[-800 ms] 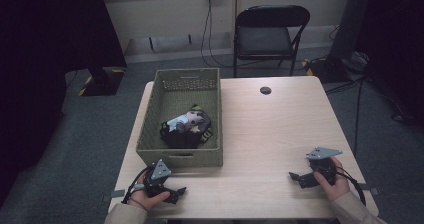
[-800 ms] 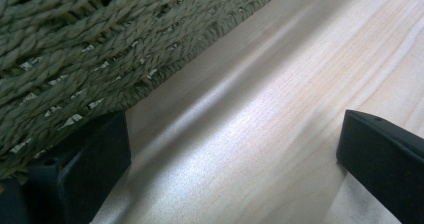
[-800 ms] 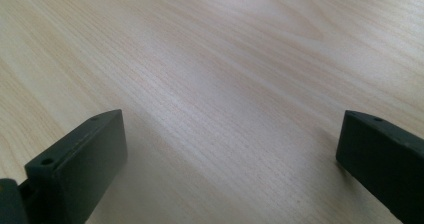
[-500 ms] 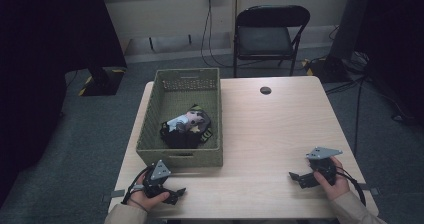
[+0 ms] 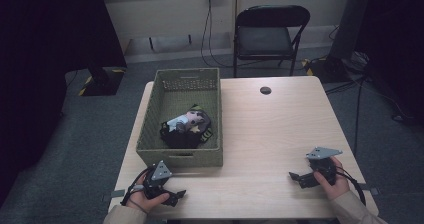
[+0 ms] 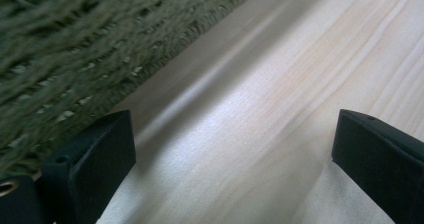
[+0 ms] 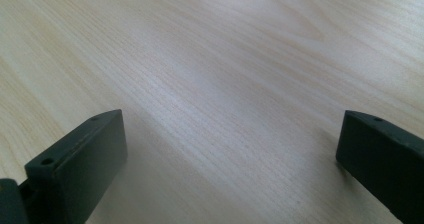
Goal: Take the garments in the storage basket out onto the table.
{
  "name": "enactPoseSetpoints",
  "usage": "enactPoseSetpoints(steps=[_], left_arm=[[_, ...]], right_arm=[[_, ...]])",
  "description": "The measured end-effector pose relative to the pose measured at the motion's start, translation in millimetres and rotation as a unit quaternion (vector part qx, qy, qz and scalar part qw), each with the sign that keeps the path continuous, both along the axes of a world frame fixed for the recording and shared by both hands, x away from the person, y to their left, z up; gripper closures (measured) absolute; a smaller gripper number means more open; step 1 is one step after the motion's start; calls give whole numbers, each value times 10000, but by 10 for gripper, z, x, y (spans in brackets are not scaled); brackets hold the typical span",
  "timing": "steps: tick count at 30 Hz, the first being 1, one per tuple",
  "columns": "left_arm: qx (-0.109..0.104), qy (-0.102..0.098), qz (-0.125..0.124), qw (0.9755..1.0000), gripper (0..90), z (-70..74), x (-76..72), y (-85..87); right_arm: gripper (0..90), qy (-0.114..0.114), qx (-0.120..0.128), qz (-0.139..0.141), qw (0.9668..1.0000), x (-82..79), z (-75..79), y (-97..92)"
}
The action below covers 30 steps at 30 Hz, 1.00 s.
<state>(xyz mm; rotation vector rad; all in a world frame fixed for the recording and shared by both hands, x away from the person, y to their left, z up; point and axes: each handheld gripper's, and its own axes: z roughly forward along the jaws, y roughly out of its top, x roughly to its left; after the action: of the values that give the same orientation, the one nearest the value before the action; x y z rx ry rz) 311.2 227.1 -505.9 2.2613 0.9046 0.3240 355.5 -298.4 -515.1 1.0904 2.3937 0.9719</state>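
No shift since before: both tongs (image 5: 176,194) (image 5: 296,177) wide open, empty, on pale wooden table (image 5: 270,129) near basket (image 5: 186,156).

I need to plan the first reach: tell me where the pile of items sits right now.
In the high view, the pile of items lies inside the green woven basket, toward its near end, on the table's left half and just beyond the left gripper.
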Motion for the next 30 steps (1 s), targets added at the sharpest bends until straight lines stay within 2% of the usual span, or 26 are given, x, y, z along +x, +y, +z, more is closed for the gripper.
enactPoseSetpoints(steps=[3,9,14,18,30], left_arm=[[-55,91,-12,9999,48,51,-11,3],[-135,58,-90,9999,45,145,-21,-19],[-238,-12,-30,9997,36,236,-20,-3],[-381,14,8,9993,32,289,-13,14],[-440,-90,-63,9990,23,424,11,-18]], right_arm=[[0,-5,-2,12,10000,2,0,-1],[0,-5,-2,18,10000,3,0,-1],[0,-7,-3,21,10000,4,0,-2],[0,-7,-3,23,10000,4,0,-2],[0,-5,-3,52,10000,10,0,-3]])
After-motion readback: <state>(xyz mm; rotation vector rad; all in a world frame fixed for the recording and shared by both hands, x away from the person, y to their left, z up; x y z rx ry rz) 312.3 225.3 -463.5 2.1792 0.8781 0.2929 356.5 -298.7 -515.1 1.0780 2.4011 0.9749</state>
